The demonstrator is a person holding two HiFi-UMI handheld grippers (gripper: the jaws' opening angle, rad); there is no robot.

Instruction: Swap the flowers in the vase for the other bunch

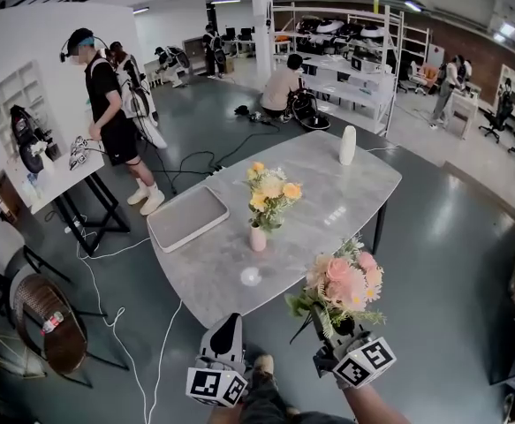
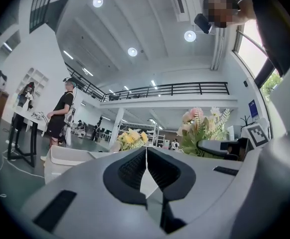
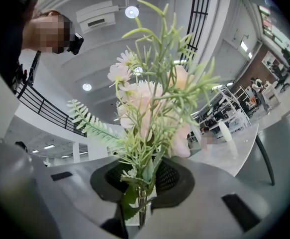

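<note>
Clamping frilly pink bunch (image 1: 345, 281): R claw (image 3: 140, 203); L claw (image 2: 145, 173) closed, empty; yellow blooms (image 1: 270, 193) in prob. ceramic vase (image 1: 258, 238).

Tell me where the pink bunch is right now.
The pink bunch sits lower right in the head view, clamped in the right gripper, by the near edge of the table.

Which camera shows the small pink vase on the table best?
The head view: the vase stands whole on the table. The left gripper view catches only its yellow flowers; the right gripper view misses it.

Grey table (image 1: 328, 193): tray (image 1: 187, 217), vase (image 1: 258, 238), white bottle (image 1: 348, 145)
</note>
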